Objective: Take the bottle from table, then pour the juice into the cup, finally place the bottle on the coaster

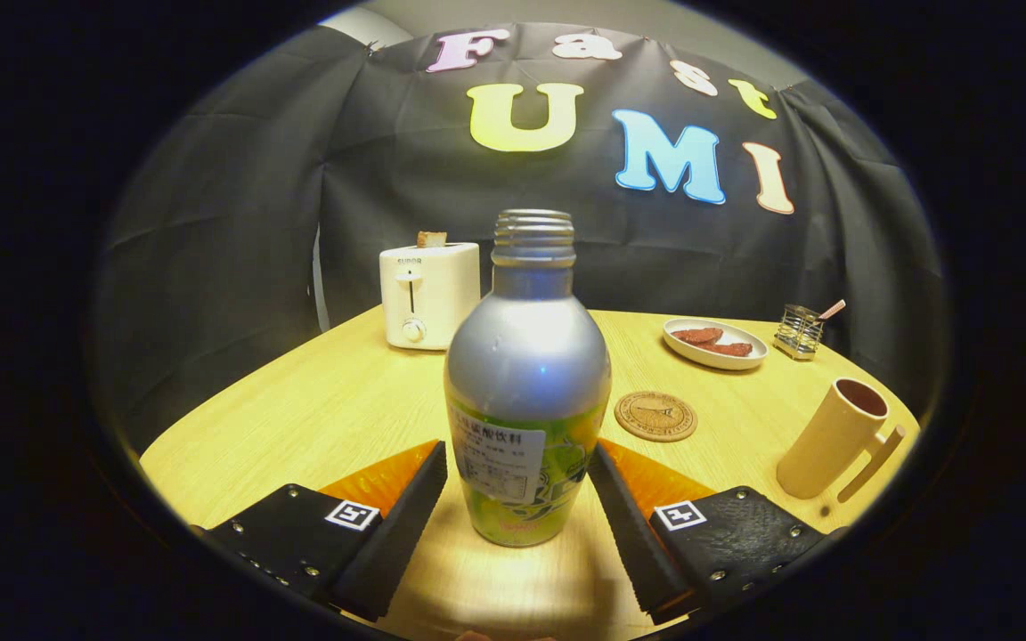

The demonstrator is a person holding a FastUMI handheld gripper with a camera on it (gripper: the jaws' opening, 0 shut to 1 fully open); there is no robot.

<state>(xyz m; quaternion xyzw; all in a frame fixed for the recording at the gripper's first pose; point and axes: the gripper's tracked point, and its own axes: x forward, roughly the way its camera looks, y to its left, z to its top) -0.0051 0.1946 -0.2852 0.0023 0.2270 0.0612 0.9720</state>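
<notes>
Toaster (428, 294) stands farthest left, at about eleven o'clock from the bottle and well beyond it, near the back edge of the wooden worktop (299, 418); a piece of toast (431, 239) sticks up from its slot. Next comes the left finger (393, 521) of the tongs (517, 494), lying just beside the bottle's lower body with a thin gap showing. The bottle (526, 383) itself stands upright on the worktop between the two fingers, cap off, its threaded neck open at twelve o'clock, silver shoulders above and a green printed label below (the print is too small to matter here). The right finger sits close against the bottle's other side; whether it touches I cannot tell. So the tongs are set narrow around the bottle, bracketing it, and a firm clamp is not evident.

Further right, at about two o'clock from the bottle and near it, a round cork coaster (655, 416) lies flat and bare. Beyond the coaster, an oval dish (714, 344) holds two reddish pieces of food (711, 340). Just right of the dish is a small wire holder (799, 330) with a stick (832, 309) leaning out of it. Farthest right, at three o'clock and well apart from the bottle, a tan cup (834, 438) with a handle stands on the worktop, dark inside.
</notes>
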